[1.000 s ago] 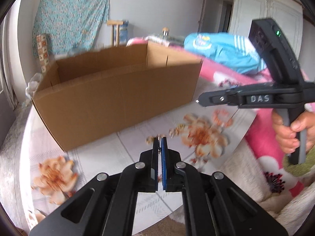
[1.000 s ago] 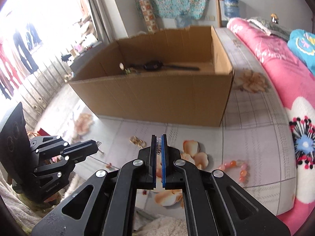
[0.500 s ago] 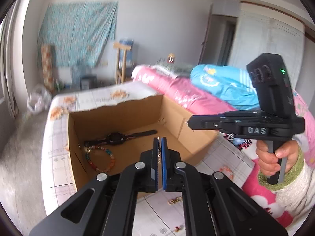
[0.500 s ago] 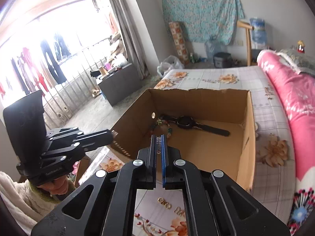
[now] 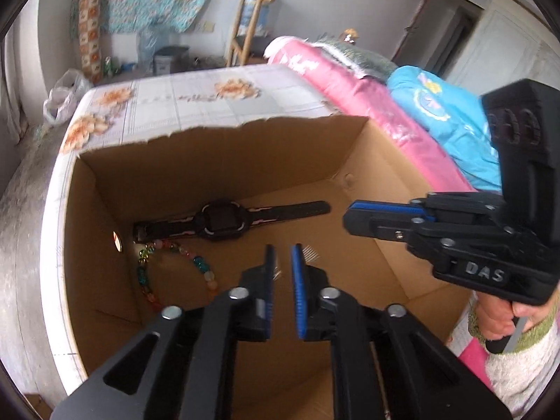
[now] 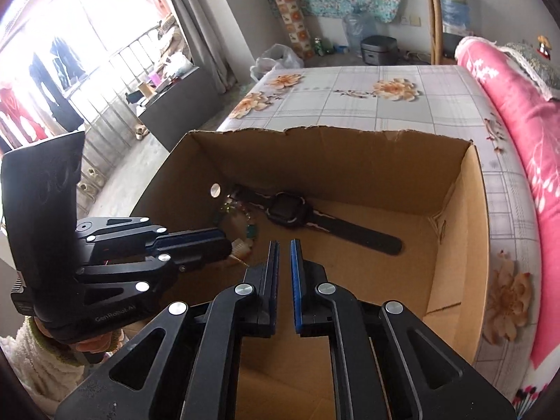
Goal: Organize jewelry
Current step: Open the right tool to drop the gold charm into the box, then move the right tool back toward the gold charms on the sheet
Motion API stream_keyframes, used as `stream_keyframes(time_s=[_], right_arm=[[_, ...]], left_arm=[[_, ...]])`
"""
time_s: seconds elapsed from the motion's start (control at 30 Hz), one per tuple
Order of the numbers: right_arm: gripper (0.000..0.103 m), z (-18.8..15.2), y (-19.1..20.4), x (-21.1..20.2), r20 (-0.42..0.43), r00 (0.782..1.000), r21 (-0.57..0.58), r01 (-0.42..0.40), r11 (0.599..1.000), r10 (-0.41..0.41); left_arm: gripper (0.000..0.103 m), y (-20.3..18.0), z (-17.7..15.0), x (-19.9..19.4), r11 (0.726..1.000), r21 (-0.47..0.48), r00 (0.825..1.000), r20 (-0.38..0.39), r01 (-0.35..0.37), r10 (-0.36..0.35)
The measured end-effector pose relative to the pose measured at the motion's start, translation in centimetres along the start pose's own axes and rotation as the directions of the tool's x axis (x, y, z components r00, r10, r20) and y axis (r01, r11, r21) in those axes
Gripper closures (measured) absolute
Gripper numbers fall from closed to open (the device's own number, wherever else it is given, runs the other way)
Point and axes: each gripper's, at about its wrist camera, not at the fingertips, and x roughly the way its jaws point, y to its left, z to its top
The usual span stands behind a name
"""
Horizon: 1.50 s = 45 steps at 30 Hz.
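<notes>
Bed carries the cardboard box (image 5: 217, 161); both hand-held grippers, left (image 5: 282, 250) and right (image 6: 284, 245), now over it, are opening, releasing a thin chain (image 5: 309, 252) near the watch (image 5: 224, 222).

Right gripper (image 6: 284, 245) low in centre of frame, over open cardboard box (image 6: 455, 231), jaws opening, nothing between them. Black watch (image 6: 290, 210) flat on box floor, centre of frame. Beaded bracelet (image 6: 241, 217) just left of it. Left gripper (image 6: 229, 245) at left edge, reaching over box wall.
</notes>
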Motion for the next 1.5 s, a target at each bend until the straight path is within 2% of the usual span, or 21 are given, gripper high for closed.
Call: stream_keyframes(time_s=[0.13,0.37,0.47,0.6,0.67,0.8,0.9,0.97,1.0,1.03,1.1,1.17,1.23,1.33,1.37,1.47,1.5], right_arm=[[0.093,0.2,-0.6,-0.5,0.023,1.0,0.016,0.004,1.0,-0.004],[0.09,-0.3,-1.1,-2.6,0.089,0.996,0.049,0.008,0.999,-0.012],[0.087,-0.9,-0.8,-4.5,0.133,0.991,0.056,-0.004,0.998,-0.003],[0.08,-2.2,0.3,-7.5,0.202,0.979,0.053,-0.006,0.999,-0.005],[0.073,-3.4,1.2,-9.3,0.243,0.97,0.043,0.001,0.999,-0.011],[0.068,-6.0,2.6,-11.9,0.306,0.952,0.039,-0.009,0.999,-0.003],[0.06,-8.1,3.3,-12.7,0.321,0.947,0.046,-0.035,0.998,0.019],[0.051,-9.3,3.7,-12.7,0.314,0.949,0.056,-0.035,0.998,0.015],[0.048,-10.1,4.0,-12.6,0.309,0.951,0.061,-0.023,0.998,0.003],[0.041,-10.8,4.3,-12.2,0.3,0.954,0.064,-0.011,0.998,-0.008],[0.031,-12.4,5.2,-11.0,0.26,0.965,0.059,0.029,0.998,-0.043],[0.022,-13.9,6.0,-9.8,0.225,0.966,0.053,0.121,0.991,-0.13],[0.016,-15.2,6.7,-8.9,0.203,0.956,0.045,0.205,0.978,-0.21],[0.008,-16.7,7.3,-8.1,0.192,0.917,0.038,0.349,0.936,-0.35],[0.008,-17.1,7.3,-7.8,0.187,0.9,0.038,0.394,0.918,-0.394],[0.008,-17.9,7.2,-7.3,0.165,0.866,0.043,0.471,0.881,-0.471],[0.008,-18.1,7.2,-7.2,0.164,0.845,0.042,0.509,0.86,-0.509]], left_arm=[[0.085,0.0,0.3,-0.3,1.0,0.003,0.999,0.031,0.015,-0.015],[0.085,-0.6,-0.1,-2.0,1.0,0.011,0.996,0.087,0.006,-0.007],[0.085,-1.0,-0.7,-4.2,1.0,0.024,0.989,0.145,0.01,-0.014],[0.083,-2.0,-2.5,-8.1,0.999,0.048,0.969,0.244,0.025,-0.036],[0.079,-2.4,-4.0,-10.2,0.998,0.06,0.955,0.294,0.028,-0.044],[0.065,-3.2,-7.3,-13.1,0.997,0.069,0.929,0.365,0.028,-0.052],[0.053,-3.8,-9.8,-13.9,0.998,0.064,0.924,0.38,0.008,-0.032],[0.046,-4.3,-11.7,-13.9,0.998,0.069,0.925,0.38,-0.011,-0.016],[0.04,-4.5,-12.7,-13.7,0.997,0.071,0.926,0.377,-0.013,-0.015],[0.036,-4.8,-14.0,-13.1,0.997,0.077,0.933,0.36,-0.014,-0.015],[0.033,-5.0,-15.7,-11.6,0.996,0.076,0.95,0.311,-0.041,0.016],[0.032,-5.1,-16.9,-10.0,0.995,0.063,0.963,0.263,-0.079,0.06],[0.032,-5.1,-18.0,-8.3,0.99,0.055,0.97,0.213,-0.131,0.117],[0.031,-5.3,-19.2,-6.2,0.983,0.051,0.974,0.156,-0.176,0.166],[0.031,-5.4,-19.5,-5.6,0.981,0.054,0.974,0.141,-0.188,0.179],[0.031,-5.5,-19.9,-4.5,0.975,0.061,0.971,0.122,-0.215,0.207],[0.031,-5.5,-20.0,-4.3,0.973,0.062,0.97,0.12,-0.222,0.214]])
